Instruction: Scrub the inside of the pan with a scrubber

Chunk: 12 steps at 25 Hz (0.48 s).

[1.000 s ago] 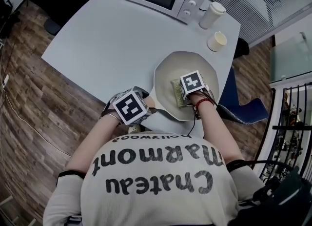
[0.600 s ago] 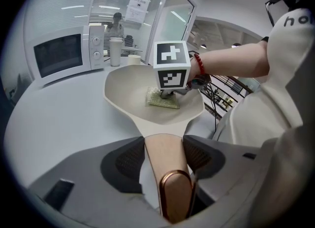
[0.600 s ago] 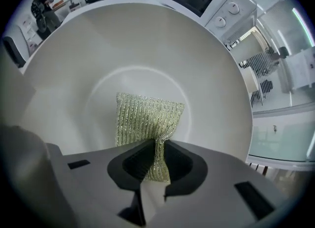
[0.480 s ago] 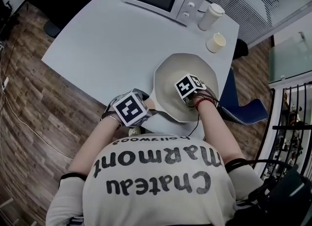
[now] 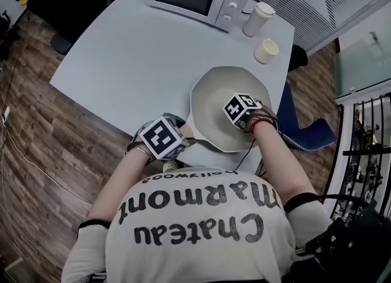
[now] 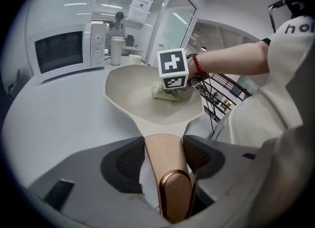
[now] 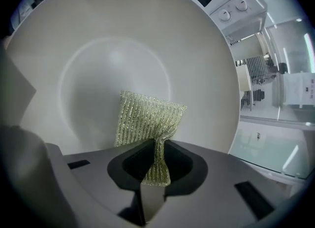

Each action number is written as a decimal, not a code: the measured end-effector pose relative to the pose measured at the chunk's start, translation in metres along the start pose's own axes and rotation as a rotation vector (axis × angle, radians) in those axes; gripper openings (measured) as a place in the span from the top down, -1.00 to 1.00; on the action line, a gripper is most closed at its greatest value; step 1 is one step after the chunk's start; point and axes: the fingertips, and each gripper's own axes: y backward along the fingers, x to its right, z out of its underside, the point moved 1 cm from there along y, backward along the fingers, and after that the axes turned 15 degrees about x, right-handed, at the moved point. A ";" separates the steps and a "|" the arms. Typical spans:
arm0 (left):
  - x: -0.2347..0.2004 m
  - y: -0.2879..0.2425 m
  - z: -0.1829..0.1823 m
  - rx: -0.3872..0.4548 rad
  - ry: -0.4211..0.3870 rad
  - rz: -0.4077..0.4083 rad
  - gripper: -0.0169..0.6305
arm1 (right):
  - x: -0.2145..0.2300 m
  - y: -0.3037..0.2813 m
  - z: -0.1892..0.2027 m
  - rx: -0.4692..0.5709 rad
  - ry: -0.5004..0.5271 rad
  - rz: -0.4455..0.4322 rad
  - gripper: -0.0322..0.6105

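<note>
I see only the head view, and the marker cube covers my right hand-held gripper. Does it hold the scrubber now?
Observer: Yes. In the right gripper view the right hand-held gripper is shut on one edge of the scrubber.
Operator: Is the scrubber inside the pan?
Observer: Yes, its free part lies in the pan, across the edge of its flat bottom.
Operator: And the left one?
Observer: The left hand-held gripper clamps the pan handle from both sides.

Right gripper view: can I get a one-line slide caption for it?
Right gripper pinches one edge of the scrubber, whose green-gold mesh lies spread on the inside of the cream pan.
</note>
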 end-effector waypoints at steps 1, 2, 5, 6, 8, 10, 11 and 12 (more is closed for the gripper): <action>0.000 0.000 0.000 0.000 0.002 0.000 0.20 | 0.002 0.001 0.001 -0.002 0.018 0.009 0.69; 0.000 0.000 -0.001 0.001 0.005 0.001 0.20 | 0.004 0.002 0.001 -0.005 0.035 0.018 0.69; 0.001 0.000 -0.001 0.000 0.005 0.001 0.21 | 0.007 0.004 0.005 -0.015 0.071 0.041 0.69; 0.001 0.000 0.000 0.000 0.004 0.001 0.21 | 0.008 0.005 0.007 -0.018 0.076 0.045 0.69; 0.001 0.000 0.000 0.000 0.004 0.001 0.21 | 0.011 0.007 0.010 -0.022 0.085 0.052 0.69; 0.001 -0.001 0.000 0.002 0.007 0.004 0.22 | 0.015 0.008 0.014 -0.027 0.092 0.061 0.69; 0.001 -0.002 0.000 0.003 0.008 0.006 0.22 | 0.017 0.009 0.016 -0.030 0.093 0.066 0.69; 0.002 -0.002 0.000 0.003 0.009 0.007 0.22 | 0.019 0.010 0.019 -0.033 0.093 0.071 0.69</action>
